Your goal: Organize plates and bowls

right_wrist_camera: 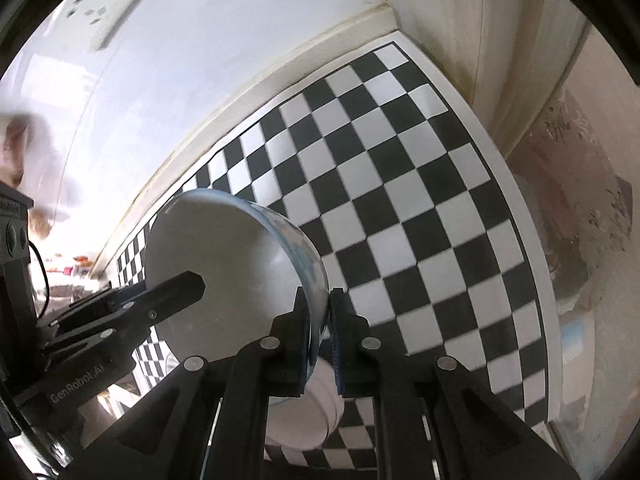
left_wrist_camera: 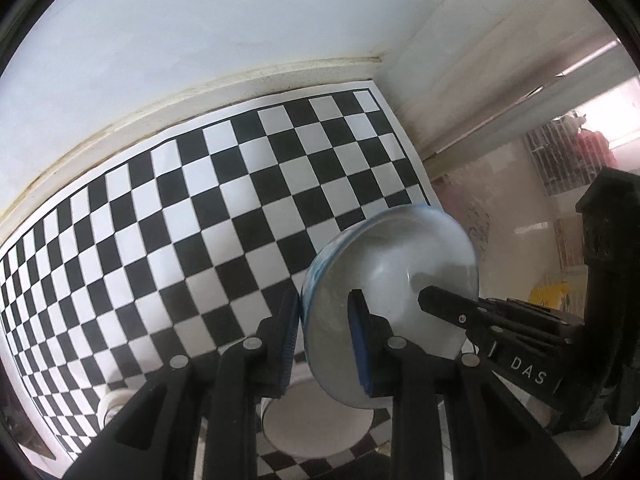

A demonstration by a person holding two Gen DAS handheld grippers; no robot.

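Bowl [left_wrist_camera: 390,276], white with a blue rim, hangs tilted above the checkered mat [left_wrist_camera: 200,200], over a white dish [right_wrist_camera: 316,412]. Your left gripper [left_wrist_camera: 324,336] pinches its rim at 9 o'clock, your right gripper [right_wrist_camera: 320,336] at 3. It looks glazed, rigid, breakable and slippery, so grip the wall squarely.

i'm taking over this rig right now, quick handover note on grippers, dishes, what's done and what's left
Left gripper: shut on the rim of the white bowl with the blue-streaked outside, which is held in the air, tilted on its side.
Right gripper: shut on the opposite rim of the same bowl.
Below the bowl, a plain white bowl sits on the black-and-white checkerboard mat; a small white cylindrical container stands at the mat's near left.
Done: bowl lifted by both grippers.
Left: probably lower it into the white bowl, then release. No plates are in view.
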